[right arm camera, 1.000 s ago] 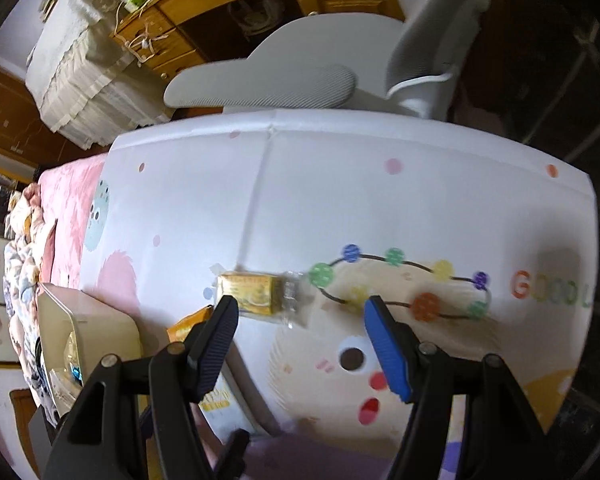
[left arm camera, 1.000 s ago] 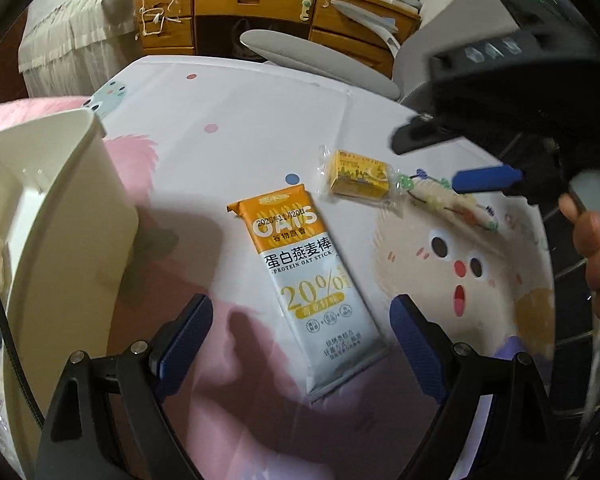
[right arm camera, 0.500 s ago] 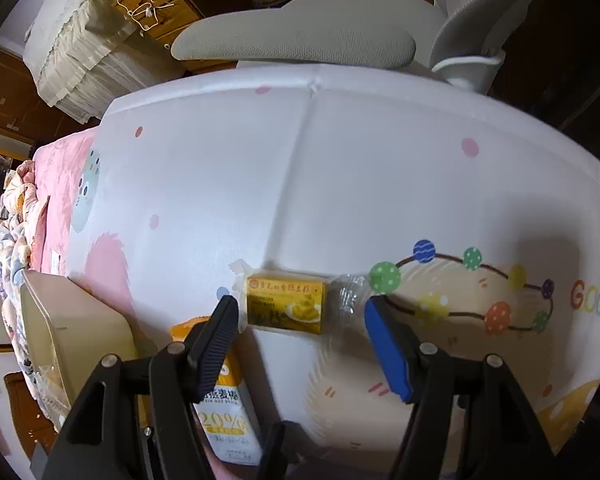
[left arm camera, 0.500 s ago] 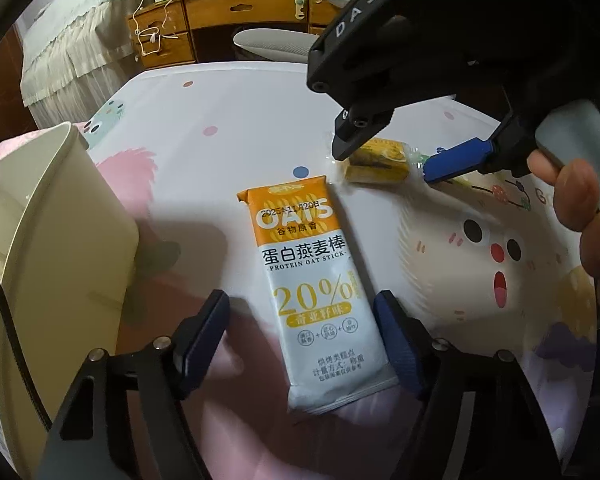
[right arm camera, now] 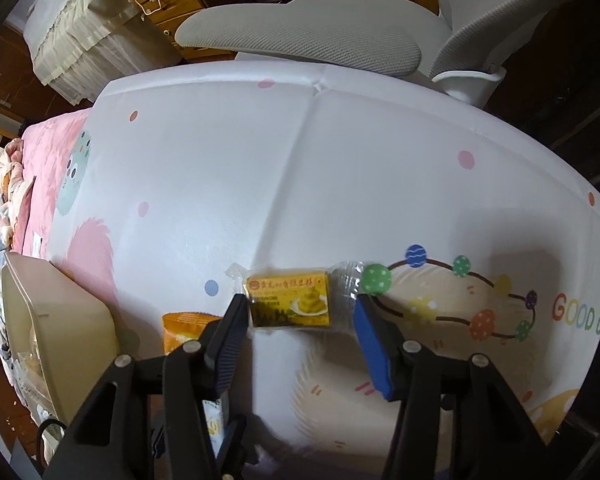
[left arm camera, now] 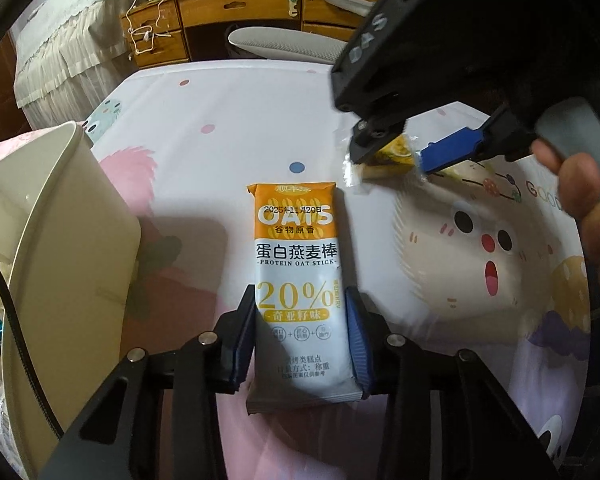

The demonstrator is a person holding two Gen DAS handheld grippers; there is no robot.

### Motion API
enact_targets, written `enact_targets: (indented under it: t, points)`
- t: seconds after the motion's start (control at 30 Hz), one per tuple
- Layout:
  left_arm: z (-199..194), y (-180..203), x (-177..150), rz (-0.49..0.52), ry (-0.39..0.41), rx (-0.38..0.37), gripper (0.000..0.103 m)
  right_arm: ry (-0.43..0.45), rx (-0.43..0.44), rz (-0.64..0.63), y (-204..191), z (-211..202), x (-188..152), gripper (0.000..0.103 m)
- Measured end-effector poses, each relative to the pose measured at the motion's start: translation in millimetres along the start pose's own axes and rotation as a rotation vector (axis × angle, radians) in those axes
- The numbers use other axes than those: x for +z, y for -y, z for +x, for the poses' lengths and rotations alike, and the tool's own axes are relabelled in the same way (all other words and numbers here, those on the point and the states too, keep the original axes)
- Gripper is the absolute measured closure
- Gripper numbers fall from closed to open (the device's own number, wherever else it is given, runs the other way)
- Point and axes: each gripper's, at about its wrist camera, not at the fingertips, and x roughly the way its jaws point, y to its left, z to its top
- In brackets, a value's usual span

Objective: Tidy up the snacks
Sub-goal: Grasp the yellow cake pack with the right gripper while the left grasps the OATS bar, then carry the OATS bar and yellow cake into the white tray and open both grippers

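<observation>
Left gripper: jaws just closed in, pads against both long edges of the protein oat stick, flat on the cartoon-print tablecloth | Right gripper: jaws just narrowing, straddling the yellow wrapped cake, right pad apart from its clear wrapper | Cream bin: left of the stick.

Between the left jaws lies a glossy film oat bar wrapper, smooth and lightly creased. Between the right jaws, the yellow cake sits in crinkly clear plastic. Under both, the table wears a smooth printed cloth with fold lines; beside them a matt cream plastic bin
</observation>
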Motion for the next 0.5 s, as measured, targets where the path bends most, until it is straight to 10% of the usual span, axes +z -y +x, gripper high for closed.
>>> enact_targets:
  t: [0.5]
  points:
    - [-43.0,-15.4,-15.2,-0.007,0.013,-0.013,0.065,-0.021,-0.012,0.074,36.9,-20.5,-49.9,0.06]
